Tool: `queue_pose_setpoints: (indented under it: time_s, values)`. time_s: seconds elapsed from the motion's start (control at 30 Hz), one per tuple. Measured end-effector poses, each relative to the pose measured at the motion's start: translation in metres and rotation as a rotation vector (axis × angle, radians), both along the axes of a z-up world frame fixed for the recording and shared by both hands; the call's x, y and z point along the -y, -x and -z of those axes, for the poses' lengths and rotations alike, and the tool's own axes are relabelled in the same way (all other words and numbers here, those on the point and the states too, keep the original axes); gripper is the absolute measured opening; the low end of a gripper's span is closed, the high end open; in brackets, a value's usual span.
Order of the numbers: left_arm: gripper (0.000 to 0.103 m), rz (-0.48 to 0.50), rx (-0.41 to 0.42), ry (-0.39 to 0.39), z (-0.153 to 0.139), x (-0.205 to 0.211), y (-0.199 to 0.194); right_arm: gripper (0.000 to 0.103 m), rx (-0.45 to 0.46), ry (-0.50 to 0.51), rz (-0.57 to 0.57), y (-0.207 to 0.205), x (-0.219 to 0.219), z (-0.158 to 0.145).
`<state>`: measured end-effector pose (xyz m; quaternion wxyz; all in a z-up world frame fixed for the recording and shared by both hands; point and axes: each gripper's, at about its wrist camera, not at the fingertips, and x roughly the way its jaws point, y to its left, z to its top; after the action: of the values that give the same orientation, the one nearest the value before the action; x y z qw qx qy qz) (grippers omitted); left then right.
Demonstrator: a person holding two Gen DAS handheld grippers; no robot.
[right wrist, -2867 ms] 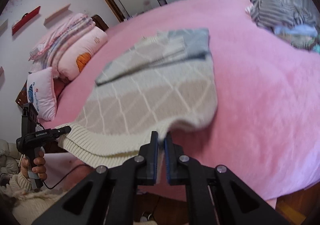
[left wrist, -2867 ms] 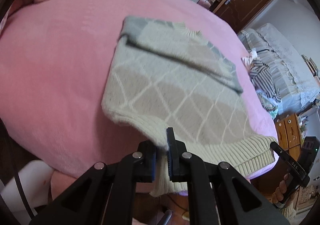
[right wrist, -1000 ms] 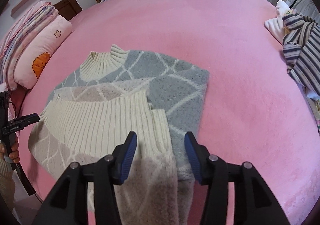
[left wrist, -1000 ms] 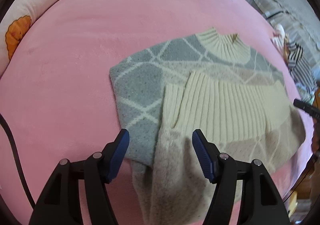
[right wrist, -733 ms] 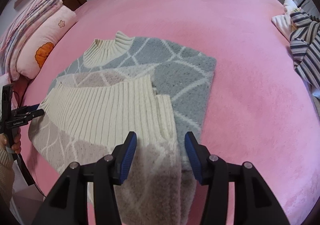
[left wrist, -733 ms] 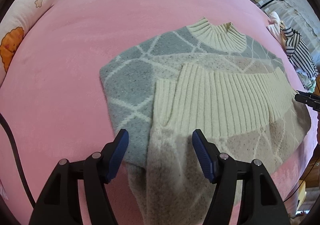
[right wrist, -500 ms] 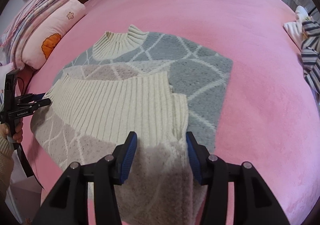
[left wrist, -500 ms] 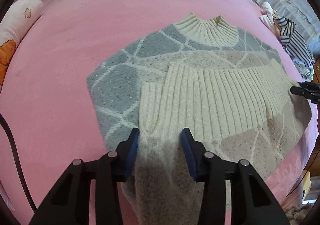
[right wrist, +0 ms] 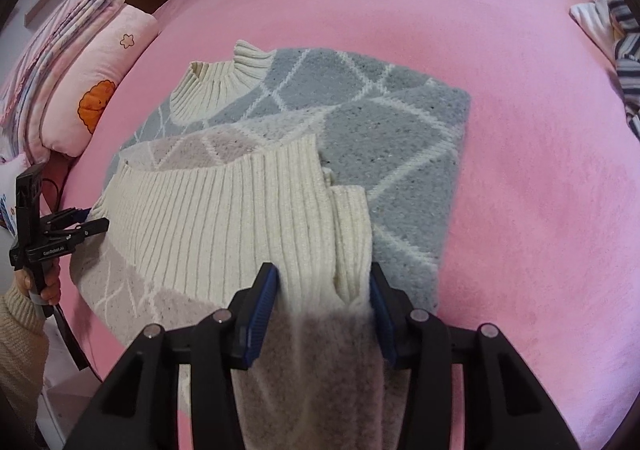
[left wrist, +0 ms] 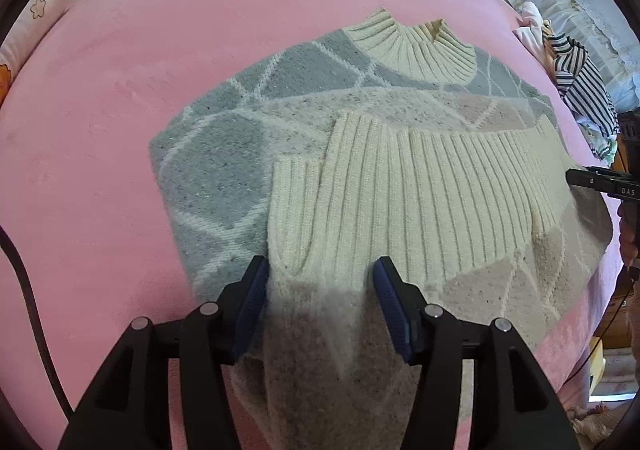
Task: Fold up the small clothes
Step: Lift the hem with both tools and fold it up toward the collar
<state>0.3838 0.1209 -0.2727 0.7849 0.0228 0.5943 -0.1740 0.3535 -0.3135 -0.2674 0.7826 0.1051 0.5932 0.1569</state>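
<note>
Knitted sweater (left wrist: 400, 201) in grey, beige and cream with a white diamond pattern lies on the pink plush bedspread (left wrist: 160, 29), its cream ribbed hem folded up over the body toward the ribbed collar. Nearest, the left gripper (left wrist: 320, 294) stands with jaws wide apart over the fold's near edge, gripping nothing; the right gripper (right wrist: 323, 300) is likewise spread and empty above the hem's other corner and a ribbed cuff. Thick, soft and limp, the knit would probably sag and slide off its own layers rather than hold a crease, so a pinch through both layers at a folded corner looks the safest hold. Farther off lie a pink pillow with an orange print (right wrist: 100, 97) and striped clothes (left wrist: 580, 77) near the bed's far edge.
</note>
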Motion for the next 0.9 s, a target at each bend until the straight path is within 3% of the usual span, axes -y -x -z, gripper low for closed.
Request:
queue_pose_setpoints:
  time_s: [0.07, 0.13, 0.2, 0.47, 0.67, 0.9]
  values:
    - [0.051, -0.005, 0.002, 0.004, 0.0, 0.001, -0.002, 0.041, -0.009, -0.016, 0.0, -0.002, 0.0, 0.002]
    - [0.027, -0.015, 0.017, 0.0, -0.003, 0.0, -0.001, 0.024, -0.003, -0.034, -0.021, -0.002, -0.003, 0.001]
    - [0.011, -0.029, 0.018, 0.013, -0.008, -0.002, 0.0, 0.014, 0.023, -0.013, -0.035, 0.001, -0.007, -0.005]
    - [0.01, -0.047, 0.156, -0.033, -0.054, 0.004, 0.018, 0.008, 0.196, 0.063, -0.031, 0.019, -0.013, -0.051]
    - [0.01, -0.09, 0.304, -0.113, -0.09, 0.011, 0.003, 0.008, 0.336, 0.132, 0.008, 0.007, -0.019, -0.086]
    - [0.01, -0.223, 0.327, -0.167, -0.081, 0.012, -0.05, 0.008, 0.388, 0.18, 0.093, -0.046, -0.026, -0.085]
